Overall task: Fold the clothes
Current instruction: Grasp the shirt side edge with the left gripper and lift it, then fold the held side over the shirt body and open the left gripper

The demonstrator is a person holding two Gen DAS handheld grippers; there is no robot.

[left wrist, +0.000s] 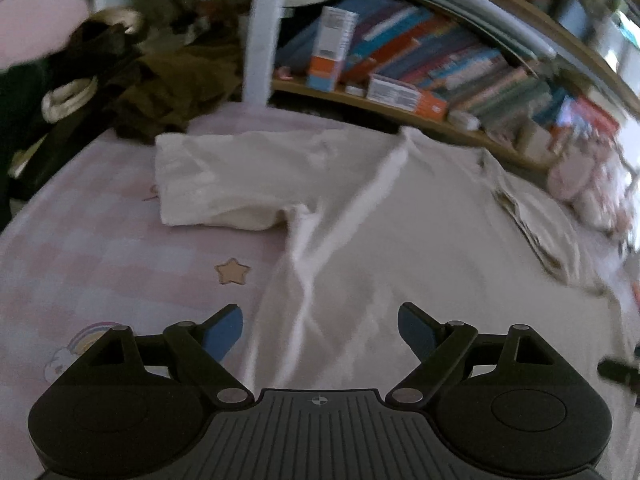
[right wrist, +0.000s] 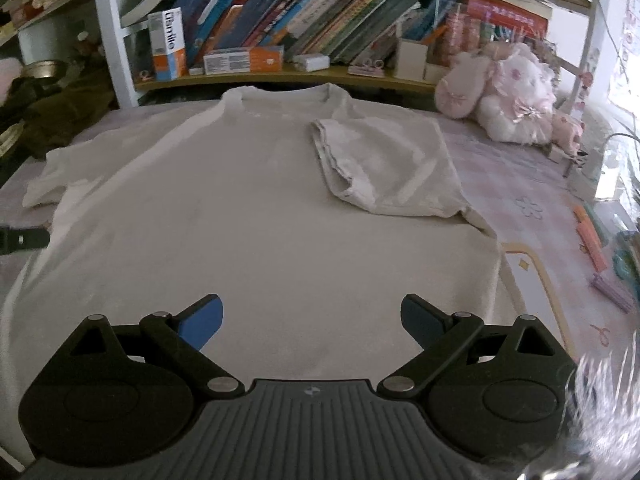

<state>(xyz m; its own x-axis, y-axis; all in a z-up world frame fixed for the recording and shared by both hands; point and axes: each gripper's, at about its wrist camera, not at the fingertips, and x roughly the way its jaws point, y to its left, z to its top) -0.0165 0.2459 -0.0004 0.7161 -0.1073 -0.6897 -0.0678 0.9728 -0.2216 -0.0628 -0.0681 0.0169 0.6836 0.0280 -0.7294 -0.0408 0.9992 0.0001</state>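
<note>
A white T-shirt (right wrist: 240, 216) lies spread on a pink checked bed sheet (right wrist: 532, 200), collar toward the bookshelf. Its right sleeve (right wrist: 388, 168) is folded inward over the body. Its left sleeve (left wrist: 216, 184) lies flat out to the side. The shirt also shows in the left wrist view (left wrist: 420, 248). My left gripper (left wrist: 320, 330) is open and empty above the shirt's left side, near its wrinkled edge. My right gripper (right wrist: 312, 322) is open and empty above the shirt's lower body.
A bookshelf (right wrist: 304, 32) with many books runs along the far side of the bed. Pink plush toys (right wrist: 508, 92) sit at the back right. Dark clothes and bags (left wrist: 100, 76) pile at the back left. Small coloured items (right wrist: 592, 248) lie at the right edge.
</note>
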